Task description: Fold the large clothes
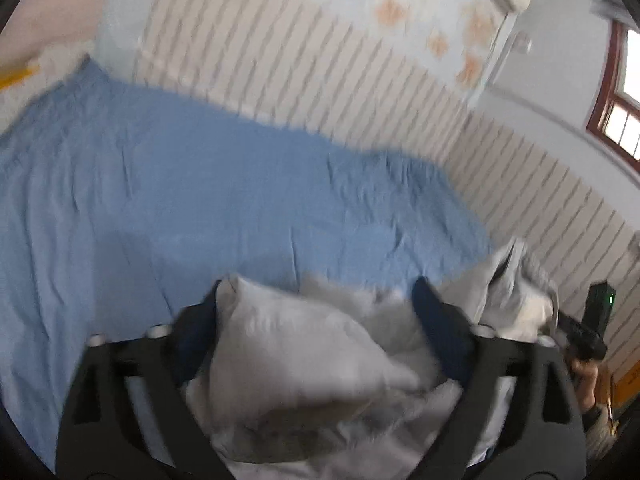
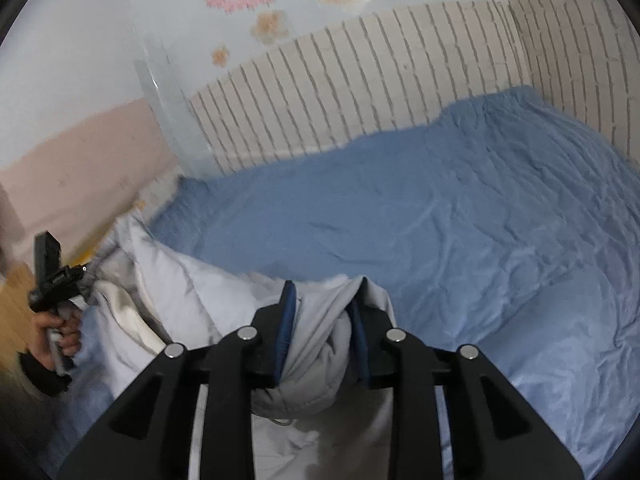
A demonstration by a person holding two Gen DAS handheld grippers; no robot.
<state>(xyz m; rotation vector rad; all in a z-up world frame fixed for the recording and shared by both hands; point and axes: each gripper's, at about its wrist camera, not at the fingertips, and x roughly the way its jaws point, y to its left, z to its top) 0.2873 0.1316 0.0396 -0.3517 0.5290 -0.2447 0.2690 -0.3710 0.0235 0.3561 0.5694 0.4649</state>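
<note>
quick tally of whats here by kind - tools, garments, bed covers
tools: 2 (left tool, right tool)
garments: 1 (pale grey padded jacket, bunched, held by both tools)
bed covers: 1 (blue sheet)
total: 4

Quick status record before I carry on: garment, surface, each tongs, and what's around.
garment: pale grey padded jacket, bunched at the near edge of the bed
surface: blue sheet, wrinkled, covering the bed
left tongs: jaws wide apart, a fold of jacket between them; grip cannot be judged, image blurred
right tongs: shut on a twisted bundle of jacket
hand: seen in the right wrist view gripping the left handle
wall: pale brick pattern behind the bed, flower stickers above
</note>
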